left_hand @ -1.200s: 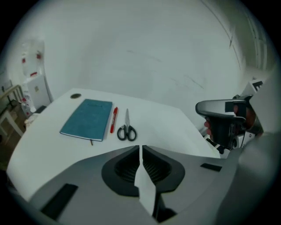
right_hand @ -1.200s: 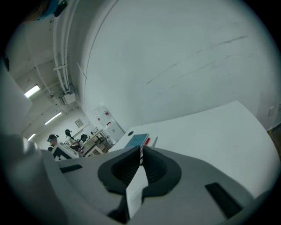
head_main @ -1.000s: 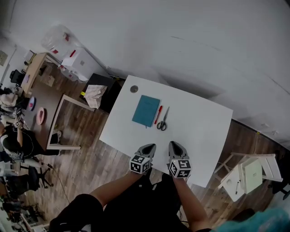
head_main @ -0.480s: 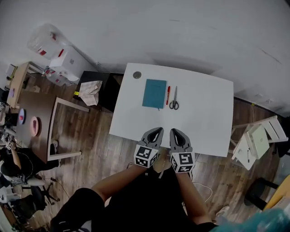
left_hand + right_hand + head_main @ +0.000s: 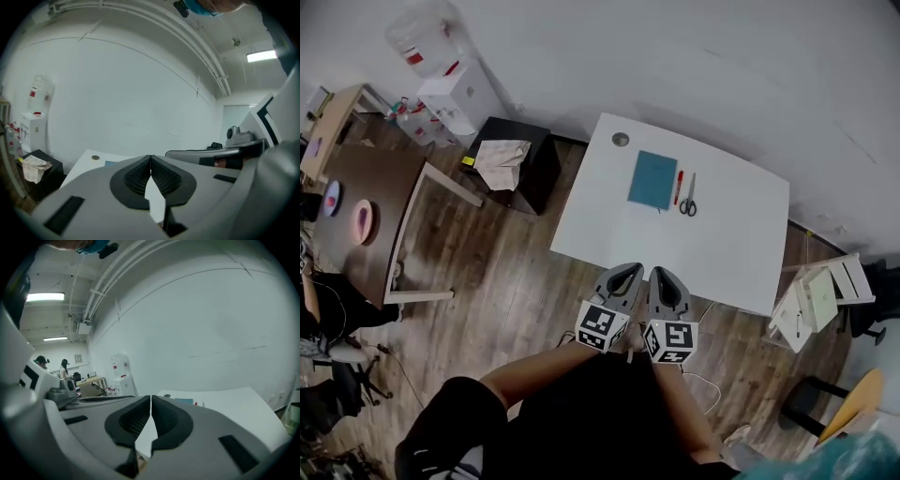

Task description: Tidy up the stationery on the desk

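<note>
Both tongs (image 5: 621,277) (image 5: 667,281) closed, side by side

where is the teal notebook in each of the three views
Head view: the teal notebook lies upper right of centre on the white desk, just left of the red pen.
Left gripper view: a thin teal sliver, low and left of centre.
Right gripper view: a small teal strip, right of centre on the desk.
Shared landmark: the round grey cap in the desk, left of the notebook in all three.
</note>
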Tool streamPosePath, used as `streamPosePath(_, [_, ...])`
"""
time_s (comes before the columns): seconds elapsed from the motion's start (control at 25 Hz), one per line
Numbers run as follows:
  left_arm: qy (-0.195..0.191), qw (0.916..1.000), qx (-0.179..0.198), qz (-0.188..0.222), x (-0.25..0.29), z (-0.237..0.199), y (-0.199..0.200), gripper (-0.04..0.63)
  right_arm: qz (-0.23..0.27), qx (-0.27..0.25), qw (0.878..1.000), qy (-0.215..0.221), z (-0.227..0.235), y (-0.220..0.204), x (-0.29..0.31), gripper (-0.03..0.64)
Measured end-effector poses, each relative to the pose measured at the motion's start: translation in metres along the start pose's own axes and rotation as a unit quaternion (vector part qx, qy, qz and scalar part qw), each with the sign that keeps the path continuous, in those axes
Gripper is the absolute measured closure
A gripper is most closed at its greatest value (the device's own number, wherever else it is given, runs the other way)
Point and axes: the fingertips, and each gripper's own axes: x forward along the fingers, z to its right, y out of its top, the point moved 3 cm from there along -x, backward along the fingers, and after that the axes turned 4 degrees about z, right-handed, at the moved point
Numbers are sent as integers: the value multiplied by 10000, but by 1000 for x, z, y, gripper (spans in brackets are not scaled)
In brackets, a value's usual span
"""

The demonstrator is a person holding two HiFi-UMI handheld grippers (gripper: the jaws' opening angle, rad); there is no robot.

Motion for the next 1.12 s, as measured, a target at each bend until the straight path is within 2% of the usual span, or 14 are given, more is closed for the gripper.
streamPosePath(0.08, [53,9998,-42,170,-14,4,10,581,78,-131,9999,67,-15,7,-10,580])
streamPosePath(0.24, [75,9993,164,329,-32,19,17,581,208,-370,9990,-107,-26,15,-34,581])
streamPosePath(0.56, [-197,9965,646,500,-37,46,35,581,569,-409,9960,-561,-18,24,-61,581])
streamPosePath(0.88, [-295,9930,967,609,-35,53,42,581,685,-514,9949,-540,-23,29,-63,581])
streamPosePath(1.12, [-333,9925,997,630,-34,55,43,581,701,-547,9941,-624,-19,32,-65,581])
